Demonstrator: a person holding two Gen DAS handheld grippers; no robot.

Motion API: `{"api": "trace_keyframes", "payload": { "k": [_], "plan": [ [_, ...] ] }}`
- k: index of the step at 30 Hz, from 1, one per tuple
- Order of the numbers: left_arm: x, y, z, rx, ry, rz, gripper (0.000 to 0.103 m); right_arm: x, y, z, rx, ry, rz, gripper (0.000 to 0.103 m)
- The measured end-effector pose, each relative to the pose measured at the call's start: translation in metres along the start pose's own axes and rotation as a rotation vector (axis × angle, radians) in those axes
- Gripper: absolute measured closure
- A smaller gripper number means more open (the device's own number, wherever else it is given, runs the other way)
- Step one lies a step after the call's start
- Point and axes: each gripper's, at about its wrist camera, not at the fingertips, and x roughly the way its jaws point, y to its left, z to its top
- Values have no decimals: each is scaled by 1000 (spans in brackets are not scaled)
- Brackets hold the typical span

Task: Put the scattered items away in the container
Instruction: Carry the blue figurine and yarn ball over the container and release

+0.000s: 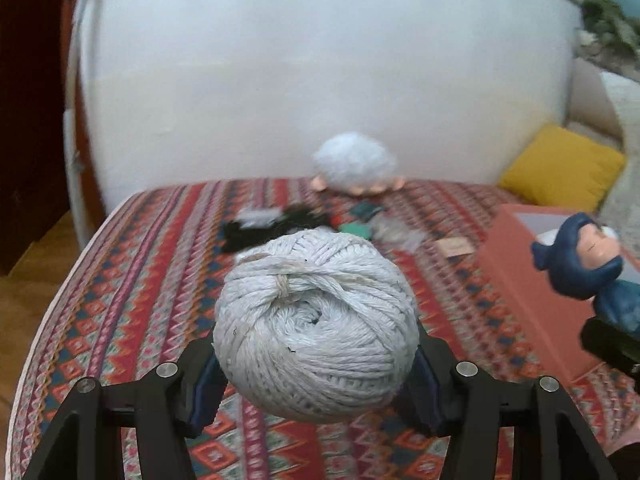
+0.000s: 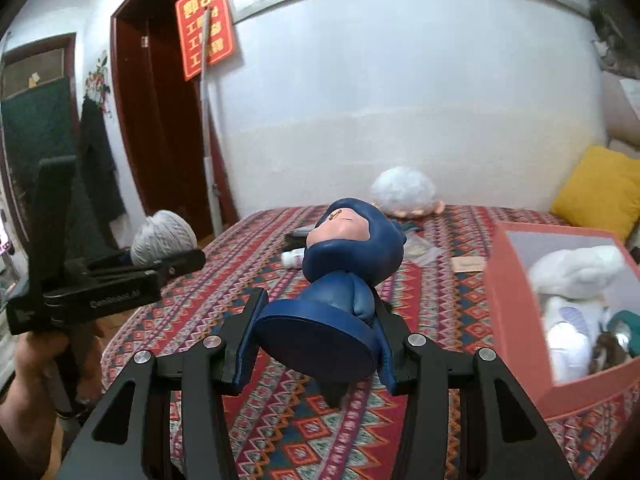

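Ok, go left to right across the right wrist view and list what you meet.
Left gripper with the yarn ball → red sign on the wall → blue figurine in the right gripper → orange box → yellow cushion.

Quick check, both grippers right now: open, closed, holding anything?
Left gripper: closed on the ball of white string, held above the patterned cloth.
Right gripper: closed on the blue figurine, gripped near its base.
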Motion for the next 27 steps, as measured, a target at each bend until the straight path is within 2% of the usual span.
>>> {"api": "trace_keyframes", "payload": {
  "k": [13,21,27],
  "plan": [
    [7,-116,35,166,-29,-205,38,-68,-71,2,80,-98,-169,52],
    [38,-205,55,259,3,-314,38,-97,-148,5,182,-140,-282,52],
    [72,-268,56,326,34,-349,38,-98,-211,-1,256,-123,-319,52]
  ]
}}
